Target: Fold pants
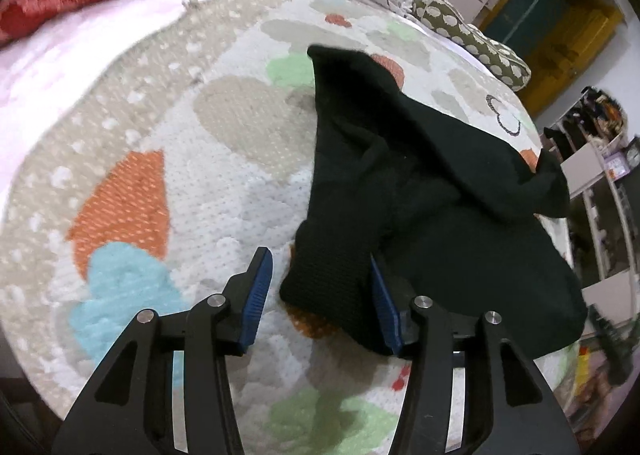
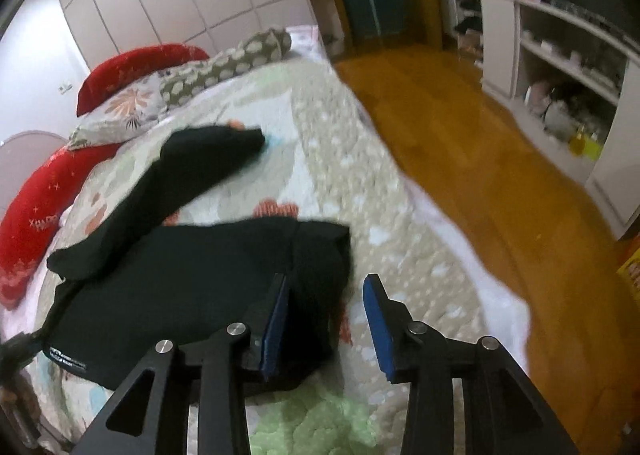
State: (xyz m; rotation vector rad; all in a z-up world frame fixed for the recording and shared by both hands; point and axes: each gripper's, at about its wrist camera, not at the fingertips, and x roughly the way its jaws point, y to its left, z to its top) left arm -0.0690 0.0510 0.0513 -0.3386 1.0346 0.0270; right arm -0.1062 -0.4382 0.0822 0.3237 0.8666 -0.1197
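Holding both tongs over a bed, I work at a pair of black pants [image 1: 420, 191] lying crumpled on a quilt [image 1: 168, 143] patterned with orange, green and blue shapes. In the left wrist view, my left tongs [image 1: 320, 303] stand parted at the lower centre of the frame; a corner of the black cloth lies between the blue pads [image 1: 256, 295], against the right-hand one and clear of the left-hand one, so nothing is clamped. The pants spread from there toward the right edge and up to the middle of the frame. In the right wrist view, my right tongs [image 2: 326, 319] are likewise released at the lower centre, with the garment's edge just beside the left-hand pad and bare quilt between the jaws. One leg of the pants runs up toward the centre left of that frame. Red pillows [image 2: 132, 67] and a dotted cushion [image 2: 240, 59] sit at the upper left; a wooden floor [image 2: 460, 127] and white shelves [image 2: 560, 55] fill the right side.
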